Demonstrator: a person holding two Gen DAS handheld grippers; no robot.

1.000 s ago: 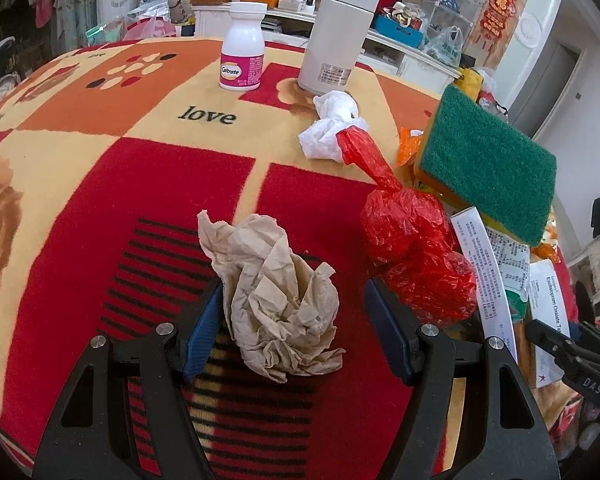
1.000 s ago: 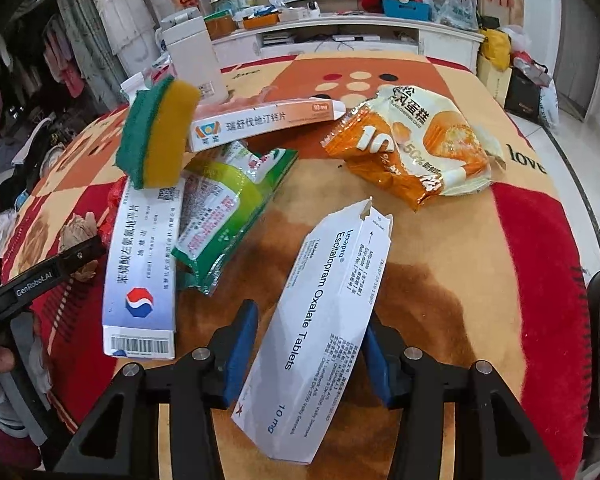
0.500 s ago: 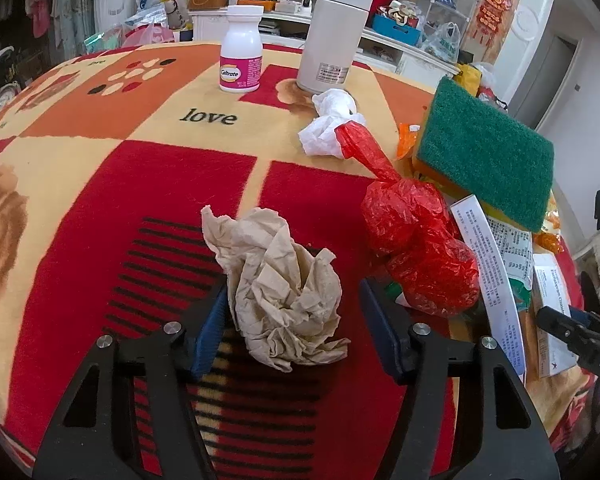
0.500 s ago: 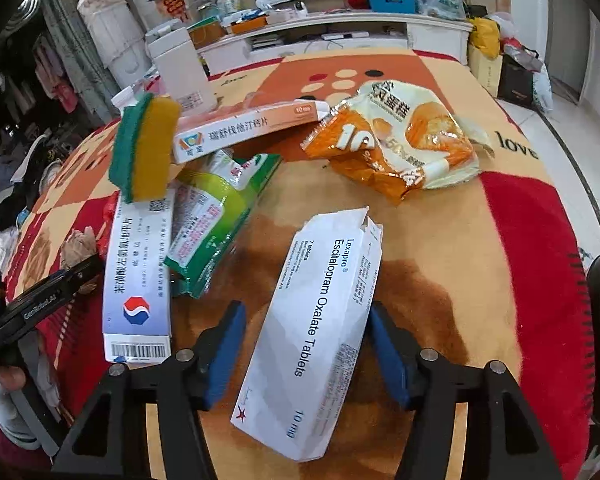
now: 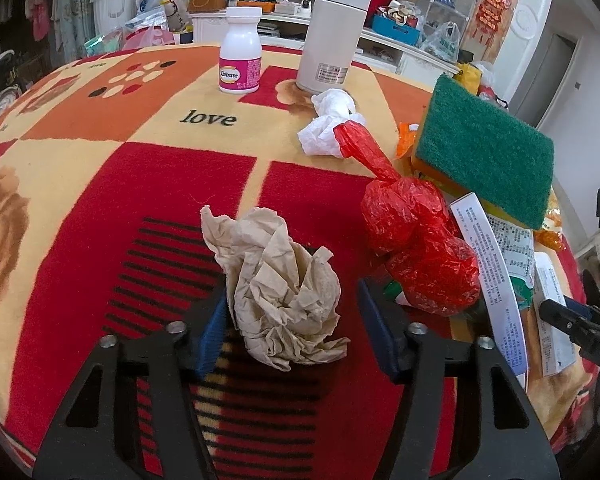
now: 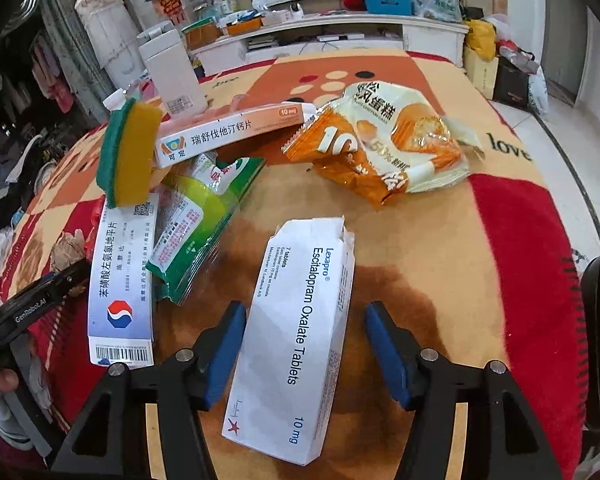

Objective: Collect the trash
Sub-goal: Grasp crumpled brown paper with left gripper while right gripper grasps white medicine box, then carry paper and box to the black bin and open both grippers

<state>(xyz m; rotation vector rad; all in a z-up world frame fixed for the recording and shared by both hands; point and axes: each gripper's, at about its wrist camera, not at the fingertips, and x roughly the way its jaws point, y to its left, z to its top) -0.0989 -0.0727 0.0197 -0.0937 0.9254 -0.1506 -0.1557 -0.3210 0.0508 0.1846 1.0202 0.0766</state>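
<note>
At lower centre of the left wrist view, the left gripper (image 5: 290,330) has just been closing around a crumpled brown paper (image 5: 284,292), its right pad still clear. The right gripper (image 6: 304,344) stands apart, straddling a white tablet box (image 6: 296,332) on the tabletop (image 6: 440,248).

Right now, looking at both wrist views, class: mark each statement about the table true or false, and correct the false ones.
1. The crumpled brown paper lies between the left gripper fingers. True.
2. The red plastic bag is inside the right gripper. False: a white tablet box lies between its fingers.
3. The white supplement bottle stands upright on the table. True.
4. The green-and-yellow sponge lies flat on bare cloth. False: it rests tilted on boxes and packets.
5. The orange snack packet lies beyond the tablet box. True.
6. The white tissue is far from the cream flask. False: it lies at the flask's base.
</note>
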